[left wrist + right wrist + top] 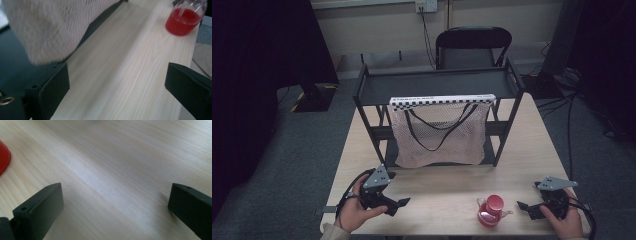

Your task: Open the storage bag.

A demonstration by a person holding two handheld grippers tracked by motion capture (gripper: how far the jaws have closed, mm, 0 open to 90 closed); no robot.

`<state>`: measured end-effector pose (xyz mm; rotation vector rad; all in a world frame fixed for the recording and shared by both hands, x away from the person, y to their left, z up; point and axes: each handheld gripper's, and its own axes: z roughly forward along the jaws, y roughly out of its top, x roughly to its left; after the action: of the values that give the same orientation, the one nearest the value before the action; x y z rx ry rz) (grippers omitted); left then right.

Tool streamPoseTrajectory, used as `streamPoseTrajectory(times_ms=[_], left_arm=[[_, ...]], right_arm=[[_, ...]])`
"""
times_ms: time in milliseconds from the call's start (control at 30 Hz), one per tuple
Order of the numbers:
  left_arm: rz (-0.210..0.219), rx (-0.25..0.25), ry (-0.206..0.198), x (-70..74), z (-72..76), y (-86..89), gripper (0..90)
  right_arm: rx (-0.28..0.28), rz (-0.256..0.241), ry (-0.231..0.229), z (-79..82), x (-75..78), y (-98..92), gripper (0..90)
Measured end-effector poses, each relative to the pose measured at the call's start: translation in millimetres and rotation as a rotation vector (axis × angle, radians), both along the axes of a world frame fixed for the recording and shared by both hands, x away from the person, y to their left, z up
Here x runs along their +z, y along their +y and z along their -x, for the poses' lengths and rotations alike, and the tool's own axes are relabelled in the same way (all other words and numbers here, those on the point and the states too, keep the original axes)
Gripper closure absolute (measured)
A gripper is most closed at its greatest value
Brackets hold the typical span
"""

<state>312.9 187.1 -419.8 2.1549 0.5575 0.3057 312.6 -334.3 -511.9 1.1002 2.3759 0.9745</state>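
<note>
A small clear bottle of red liquid with a red cap stands near the front edge of the wooden table; the left gripper view catches that bottle at its top right. My left gripper rests at the table's front left, jaws wide apart and empty, pointing right. My right gripper sits at the front right, open and empty, just right of the bottle. A pink mesh bag with dark handles hangs from a checkered bar on the black shelf rack. The mesh bag looms close in the left gripper view.
A black folding chair stands behind the rack. Cables trail over the grey floor at the right. A red edge of the bottle shows at the left of the right gripper view.
</note>
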Motion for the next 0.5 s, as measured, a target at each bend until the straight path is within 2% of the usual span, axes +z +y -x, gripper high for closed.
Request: streamPoseTrajectory(times_ms=[367, 500], left_arm=[[-0.009, -0.083, -0.066, 34.9, -0.9, -31.2, 6.7], [0.013, -0.094, -0.077, 44.6, -2.9, -38.9, 6.8]], right_arm=[[0.0, 0.0, 0.0, 0.0, 0.0, 0.0, 0.0], [0.0, 0.0, 0.0, 0.0, 0.0, 0.0, 0.0]])
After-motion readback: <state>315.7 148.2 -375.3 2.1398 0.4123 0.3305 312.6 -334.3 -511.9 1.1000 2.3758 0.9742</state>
